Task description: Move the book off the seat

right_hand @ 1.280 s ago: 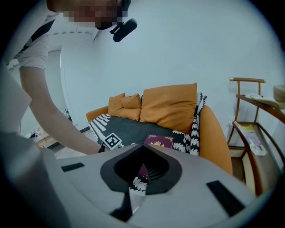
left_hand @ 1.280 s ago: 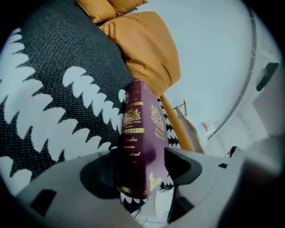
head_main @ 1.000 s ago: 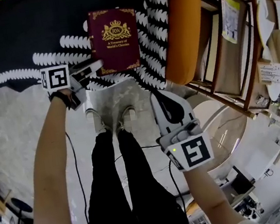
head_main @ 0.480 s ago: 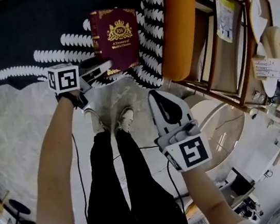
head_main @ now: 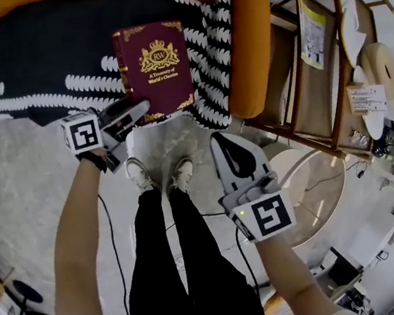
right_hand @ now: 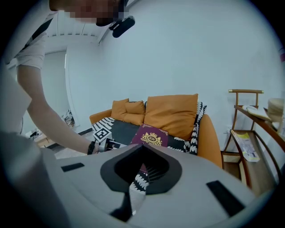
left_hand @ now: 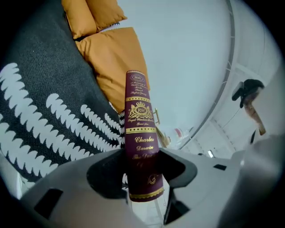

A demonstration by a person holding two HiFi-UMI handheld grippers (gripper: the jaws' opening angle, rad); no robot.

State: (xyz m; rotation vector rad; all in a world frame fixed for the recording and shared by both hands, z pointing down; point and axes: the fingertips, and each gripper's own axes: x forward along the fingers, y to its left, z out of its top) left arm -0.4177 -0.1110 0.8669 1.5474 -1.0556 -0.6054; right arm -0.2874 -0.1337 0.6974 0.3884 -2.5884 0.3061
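So the left gripper (head_main: 134, 112) has slid in over the last second and now pinches the book (head_main: 156, 67) by its spine, jaws about half apart, book straight ahead over the seat (head_main: 28, 57), ready to lift.

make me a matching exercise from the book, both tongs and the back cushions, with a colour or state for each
Things:
1 book
2 left tongs
3 right tongs
4 back cushions

Colour or state:
a orange
b clamped on the book's spine
c maroon with gold print
d closed, holding nothing

Pairs: 1-c, 2-b, 3-d, 4-a
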